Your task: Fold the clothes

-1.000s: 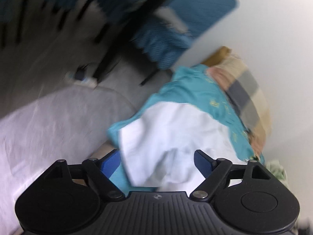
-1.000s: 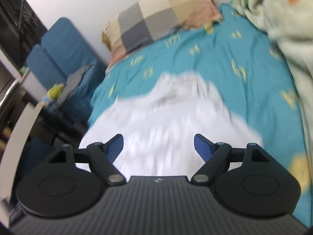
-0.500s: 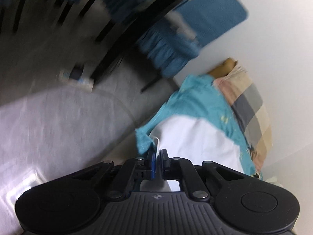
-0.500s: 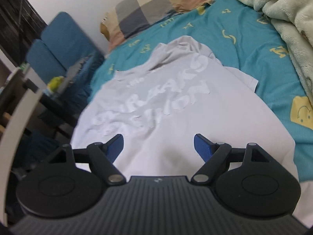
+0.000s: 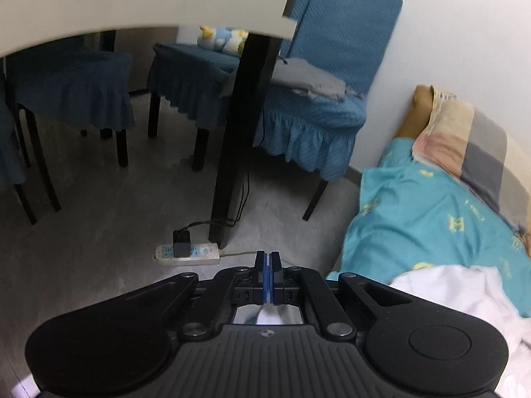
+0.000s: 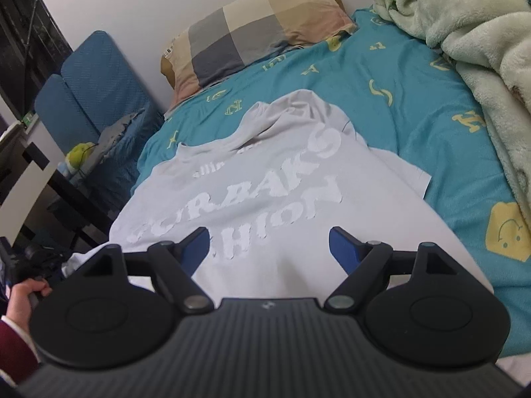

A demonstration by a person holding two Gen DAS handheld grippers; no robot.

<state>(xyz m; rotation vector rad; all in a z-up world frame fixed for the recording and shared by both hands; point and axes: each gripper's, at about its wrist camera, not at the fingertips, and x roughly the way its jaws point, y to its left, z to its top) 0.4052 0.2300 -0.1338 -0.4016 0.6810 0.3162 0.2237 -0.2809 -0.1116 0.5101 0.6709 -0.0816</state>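
A pale grey T-shirt (image 6: 265, 179) with white lettering lies spread on the teal bed sheet (image 6: 381, 76), collar end toward the pillow. My right gripper (image 6: 269, 243) is open and empty just above the shirt's near end. My left gripper (image 5: 267, 262) is shut on white shirt cloth (image 5: 265, 315) pinched between its pads, at the bed's left edge; more of the shirt (image 5: 458, 285) shows to its right.
A checked pillow (image 6: 252, 33) lies at the bed head. A green fleece blanket (image 6: 481, 33) is heaped on the right. Blue-covered chairs (image 5: 308, 99), a black table leg (image 5: 239, 132) and a power strip (image 5: 189, 253) stand on the floor left of the bed.
My left gripper went from open over the shirt to shut on its edge and swung out toward the floor side. My right gripper stayed open and drew nearer the shirt.
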